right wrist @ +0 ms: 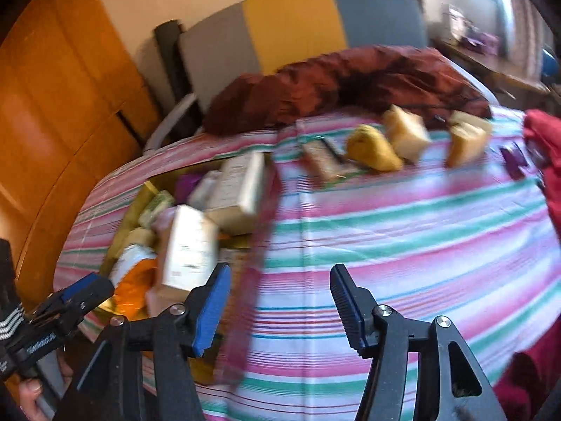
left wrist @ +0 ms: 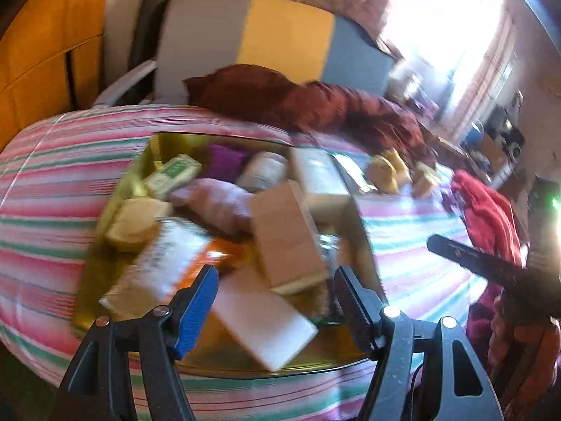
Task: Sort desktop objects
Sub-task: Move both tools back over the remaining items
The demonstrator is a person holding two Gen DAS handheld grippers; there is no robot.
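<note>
A golden tray (left wrist: pixel 154 151) sits on the striped tablecloth (right wrist: pixel 420 228), heaped with boxes and packets: a green box (left wrist: pixel 173 173), a purple packet (left wrist: pixel 224 161), a brown carton (left wrist: pixel 284 231) and a white box (left wrist: pixel 263 322). My left gripper (left wrist: pixel 273 291) hangs open just above the white box, its pads not pressing on anything. My right gripper (right wrist: pixel 280 291) is open over bare cloth to the right of the tray. A blurred reddish streak (right wrist: pixel 245 298) runs past its left finger; I cannot tell what it is. Loose on the far cloth lie a yellow lump (right wrist: pixel 371 151) and two pale blocks (right wrist: pixel 406 133).
A dark red garment (right wrist: pixel 350 80) is bunched along the table's far edge, and a bright red cloth (right wrist: pixel 547 147) lies at the right. Behind stands a chair with a grey, yellow and blue back (right wrist: pixel 291 24). An orange wooden cabinet (right wrist: pixel 52 105) fills the left.
</note>
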